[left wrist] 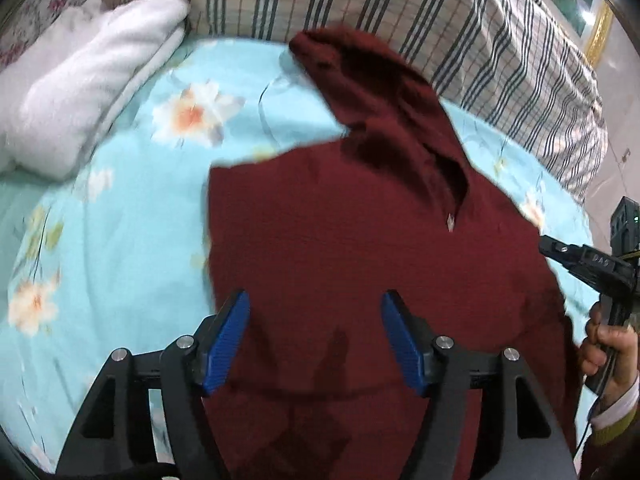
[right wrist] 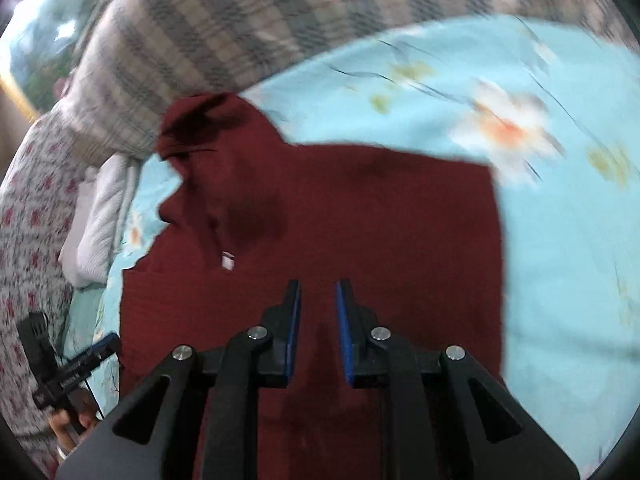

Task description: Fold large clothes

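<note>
A dark red hooded garment [left wrist: 360, 248] lies partly folded on a light blue floral bedsheet [left wrist: 132, 208], its hood pointing toward the striped quilt. My left gripper [left wrist: 316, 304] hovers open over the garment's lower part, holding nothing. The right gripper's tip [left wrist: 550, 246] shows at the garment's right edge in the left wrist view. In the right wrist view the garment [right wrist: 340, 216] fills the centre and my right gripper [right wrist: 318, 290] hovers above it with its blue pads a narrow gap apart, nothing between them. The left gripper [right wrist: 106, 342] appears at the garment's left edge there.
A striped plaid quilt [left wrist: 400, 8] is bunched along the far side of the bed. A folded white towel or blanket [left wrist: 80, 88] lies at the far left on the sheet. A floral pink-and-white fabric [right wrist: 28, 240] borders the bed.
</note>
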Demonstrator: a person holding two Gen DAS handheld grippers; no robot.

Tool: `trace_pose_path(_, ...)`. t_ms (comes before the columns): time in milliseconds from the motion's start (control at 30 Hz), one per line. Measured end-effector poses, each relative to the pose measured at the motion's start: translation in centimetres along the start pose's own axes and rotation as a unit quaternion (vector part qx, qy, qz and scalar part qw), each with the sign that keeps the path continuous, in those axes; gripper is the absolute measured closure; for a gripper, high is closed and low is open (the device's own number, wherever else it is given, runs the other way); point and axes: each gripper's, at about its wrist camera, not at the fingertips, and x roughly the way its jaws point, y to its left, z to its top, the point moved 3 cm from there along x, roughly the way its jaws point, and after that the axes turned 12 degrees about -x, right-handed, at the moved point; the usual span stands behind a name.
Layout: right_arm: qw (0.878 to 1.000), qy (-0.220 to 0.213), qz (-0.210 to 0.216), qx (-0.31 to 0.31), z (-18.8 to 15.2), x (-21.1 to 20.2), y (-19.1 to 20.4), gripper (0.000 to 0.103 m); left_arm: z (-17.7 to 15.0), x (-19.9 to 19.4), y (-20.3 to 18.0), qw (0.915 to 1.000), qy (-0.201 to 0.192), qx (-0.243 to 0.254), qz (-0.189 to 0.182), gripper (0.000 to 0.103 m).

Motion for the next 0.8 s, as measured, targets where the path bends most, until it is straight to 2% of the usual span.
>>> trace_pose_path(233, 0.995, -0.016, 0.020, -0.101, 6.2, 4.3, 5.3, 0.082, 5.5, 1.9, -1.9, 0.9998, -0.018, -0.001, -0.005, 0.034)
trace_pose_path(267, 0.993, -0.018, 0.016, -0.113, 7.3, 5.0, 5.8, 0.075, 6.4, 2.7, -2.4, 0.9998, -0.017, -0.002, -0.008, 0.034)
trace_pose_path(367, 0.988, -0.034, -0.005, -0.152, 10.9, 7.0, 6.8, 0.042, 8.9, 5.0, -2.9, 0.9998, -0.011, -0.009, -0.018, 0.034)
trace_pose_path(400, 0.985, -0.040, -0.010, -0.166, 12.1, 7.8, 7.1, 0.036, 9.9, 5.9, -2.9, 0.9997, -0.009, -0.014, -0.019, 0.034)
trace_pose_path(600, 0.966, -0.017, -0.044, -0.254, 17.6, 14.4, 8.8, 0.036, 15.3, 11.5, -3.9, 0.9997, 0.001, -0.020, -0.018, 0.034)
trace_pose_path(700, 0.962, -0.005, -0.060, -0.266, 19.3, 17.5, 8.6, 0.036, 17.0, 14.1, -4.3, 0.9997, 0.009, -0.019, -0.014, 0.034)
trace_pose_path(733, 0.964, -0.003, -0.061, -0.260, 19.7, 18.2, 8.4, 0.039, 17.7, 15.2, -4.6, 0.9995, 0.015, -0.019, -0.020, 0.034)
trace_pose_path(767, 0.965, -0.001, -0.059, -0.254, 20.0, 18.5, 8.2, 0.063, 18.1, 15.8, -4.7, 0.9995, 0.017, -0.017, -0.020, 0.034)
trace_pose_path(800, 0.970, 0.007, -0.049, -0.240, 20.3, 18.8, 7.7, 0.096, 18.6, 16.5, -5.0, 0.9997, 0.017, -0.013, -0.015, 0.033)
